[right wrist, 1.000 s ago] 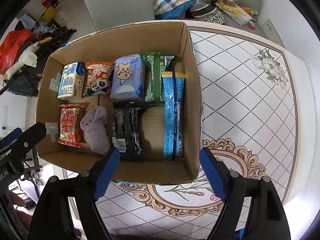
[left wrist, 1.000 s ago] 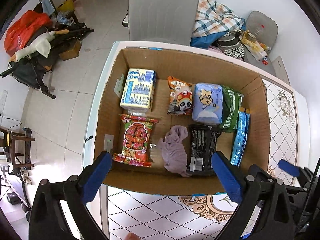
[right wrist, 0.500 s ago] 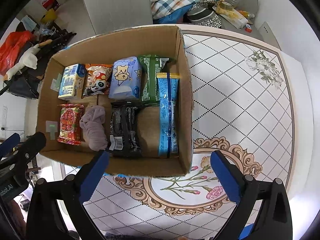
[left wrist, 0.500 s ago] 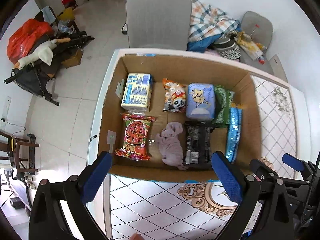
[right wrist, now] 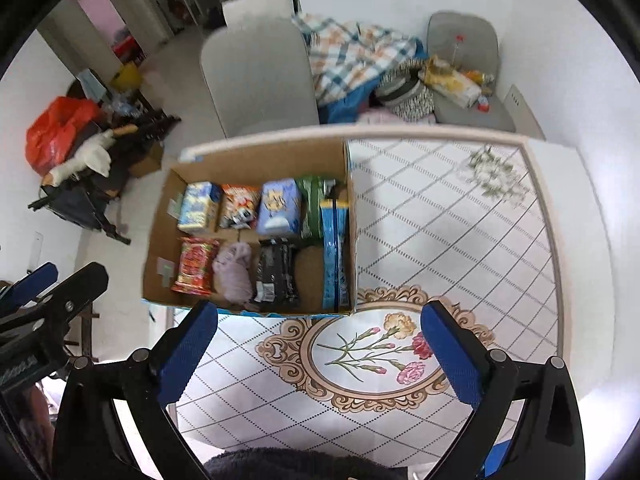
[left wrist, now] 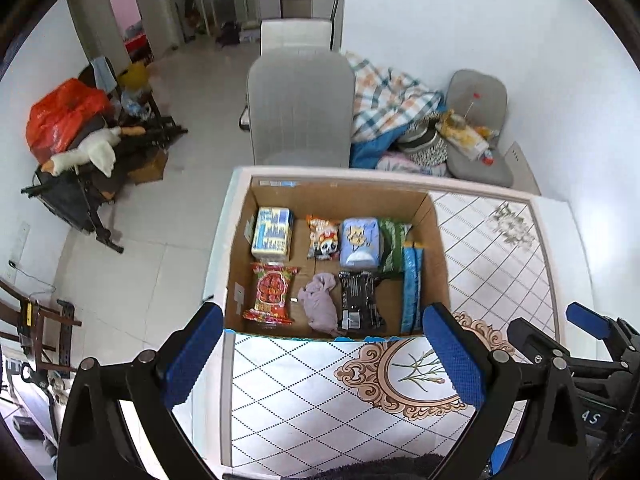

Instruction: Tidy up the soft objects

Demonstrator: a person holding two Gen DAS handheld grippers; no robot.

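Observation:
An open cardboard box [left wrist: 340, 196] stands at the table's far left corner; it also shows in the right wrist view [right wrist: 256, 152]. Inside lie soft packs in two rows: a yellow-blue pack [left wrist: 272, 233], a panda snack bag [left wrist: 323, 237], a light blue pack [left wrist: 359, 242], a green pack [left wrist: 392, 248], a red bag [left wrist: 271, 293], a mauve cloth [left wrist: 319, 304], a black pack [left wrist: 360, 300] and a blue pack [left wrist: 412, 280] on edge. My left gripper [left wrist: 324, 354] is open and empty, held back above the table. My right gripper [right wrist: 320, 350] is open and empty too.
The table top [right wrist: 440, 232] has a diamond tile pattern with a flower medallion [right wrist: 368, 356]. A grey chair [left wrist: 300, 108] stands behind the box. A plaid blanket [left wrist: 388, 96] and clutter lie behind the table. An orange bag [left wrist: 60, 116] sits on the floor, left.
Both grippers have drawn back and up from the box, so it looks smaller and farther away. The right gripper has opened wider. The box's contents have not moved.

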